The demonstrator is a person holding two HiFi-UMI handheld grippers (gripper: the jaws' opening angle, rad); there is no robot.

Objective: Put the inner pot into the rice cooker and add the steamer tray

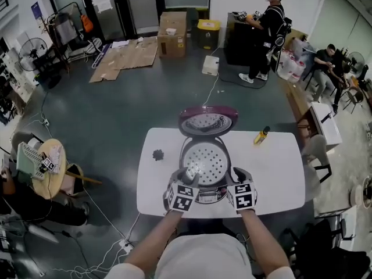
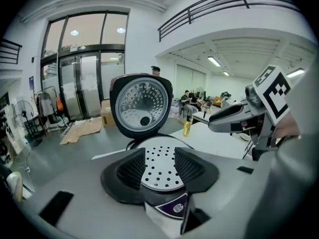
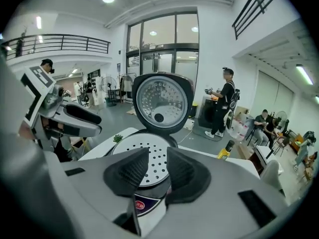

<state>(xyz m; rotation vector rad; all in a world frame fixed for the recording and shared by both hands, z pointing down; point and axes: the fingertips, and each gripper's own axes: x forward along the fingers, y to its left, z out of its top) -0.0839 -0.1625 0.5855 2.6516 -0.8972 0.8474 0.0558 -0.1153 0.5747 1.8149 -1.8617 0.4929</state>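
The left gripper (image 1: 189,178) hangs at about 7 o'clock from the dark, purple-trimmed rice cooker (image 1: 182,154). In its own view its black ribbed jaws stand partly apart with nothing between them. Only the round, perforated metal steamer tray (image 1: 206,158) shows through the gap, beyond them.

The tray lies level in the cooker's mouth, and the hinged lid (image 1: 207,121) stands up at 12 o'clock. The inner pot cannot be seen; it is presumably under the tray.

At 5 o'clock the right gripper (image 1: 239,176) is likewise empty, its jaws closer together but still parted.

A yellow bottle (image 1: 261,135) stands on the white table (image 1: 279,173) at 2 o'clock, well clear.

Both placements look done, so this reads as the release after seating the tray. What remains is to check that the tray sits flat and to draw both tongs clear of the rim.
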